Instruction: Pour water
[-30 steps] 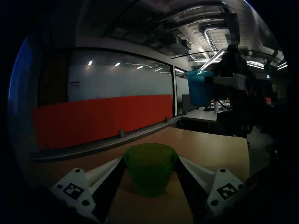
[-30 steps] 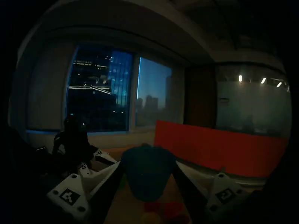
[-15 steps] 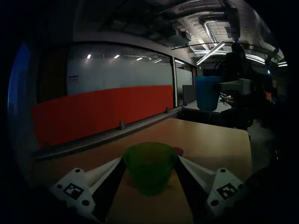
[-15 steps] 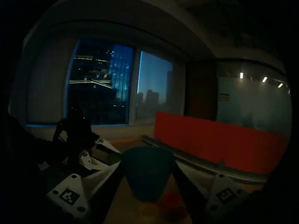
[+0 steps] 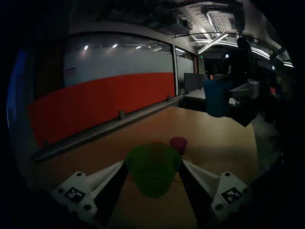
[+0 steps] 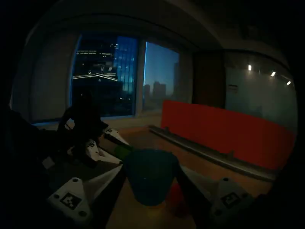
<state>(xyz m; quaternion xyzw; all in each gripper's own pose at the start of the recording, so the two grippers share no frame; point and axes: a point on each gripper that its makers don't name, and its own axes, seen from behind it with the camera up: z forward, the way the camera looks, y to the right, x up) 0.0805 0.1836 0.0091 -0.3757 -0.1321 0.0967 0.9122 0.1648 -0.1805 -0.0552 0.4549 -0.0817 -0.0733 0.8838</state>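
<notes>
Gripping a green translucent plastic cup [image 5: 153, 175], the left gripper [image 5: 152, 165] has its two white fingers pressed against the cup's opposite sides, so the jaws stand at cup width. The cup is a tapered tumbler, wider at the rim than at the base. It is upright, and its wall is dim and see-through. Whether it holds water cannot be told, nor whether its base touches the wooden table [image 5: 213, 145]. It sits toward the table's near edge in the left gripper view.

The right gripper [image 6: 151, 168] likewise clamps a blue plastic cup [image 6: 151, 185] of the same tapered shape, one finger on each side, rim up. Its contents are too dark to make out. In the left gripper view this blue cup hangs in the air, roughly upright, over the table's far right corner, well apart from the green one.

A small magenta cup [image 5: 178, 144] stands on the table just beyond the green cup, toward the middle. An orange-red partition panel [image 5: 99, 99] runs along the table's left edge, with a frosted glass wall [image 5: 114, 63] above it. In the right gripper view a dark window [image 6: 103, 84] shows lit towers.
</notes>
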